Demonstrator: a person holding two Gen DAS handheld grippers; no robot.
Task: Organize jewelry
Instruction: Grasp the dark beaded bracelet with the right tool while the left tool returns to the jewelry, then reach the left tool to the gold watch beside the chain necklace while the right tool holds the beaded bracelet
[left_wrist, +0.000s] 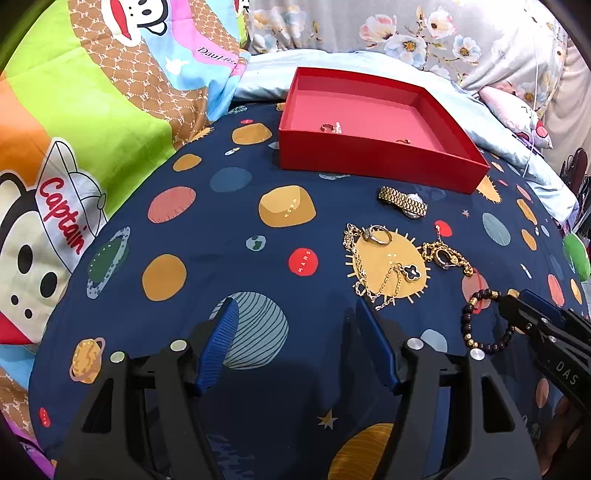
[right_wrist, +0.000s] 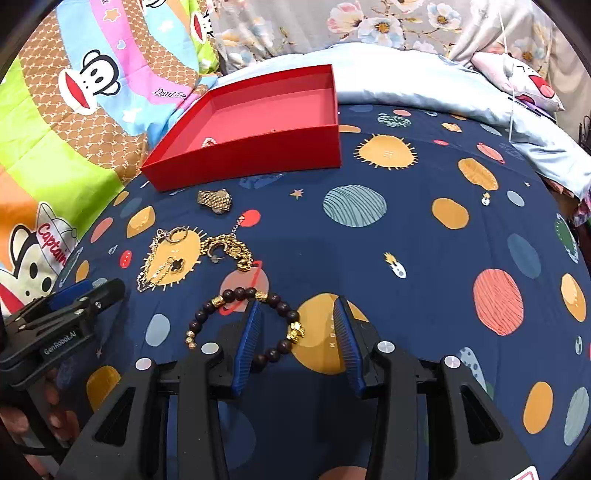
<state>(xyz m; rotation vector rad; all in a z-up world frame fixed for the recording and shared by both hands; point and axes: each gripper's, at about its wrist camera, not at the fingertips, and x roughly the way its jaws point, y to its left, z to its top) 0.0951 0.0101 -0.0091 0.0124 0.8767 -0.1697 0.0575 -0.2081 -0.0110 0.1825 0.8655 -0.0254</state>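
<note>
**Mia:** Where is the bead bracelet (right_wrist: 245, 321)?

**Ben:** It lies flat on the bed cover (right_wrist: 424, 258), the dark blue one with planets. The right gripper (right_wrist: 297, 319) is over it. Its fingers (right_wrist: 249, 339) are spread wide. The left finger sits inside the bead loop. The side with the gold charm lies between the two fingers. Nothing is pinched.

**Mia:** And the left gripper (left_wrist: 295, 325)?

**Ben:** Its fingers (left_wrist: 218, 339) are spread wide too, and nothing is between them, just the cover. The beads are off to its right.

**Mia:** What else is on the bed?

**Ben:** A thin gold chain with a black clover (left_wrist: 384, 266) lies on a yellow sun. A silver ring (left_wrist: 377, 234) sits at its top end. Just beside it is a thick gold chain (left_wrist: 447, 254). A gold watch (left_wrist: 403, 202) lies near the red box (left_wrist: 369, 155).

**Mia:** Is something in the box?

**Ben:** Yes, a few small shiny pieces (left_wrist: 330, 127) by the front wall. I cannot tell what they are. The box is well apart from both grippers.
</note>
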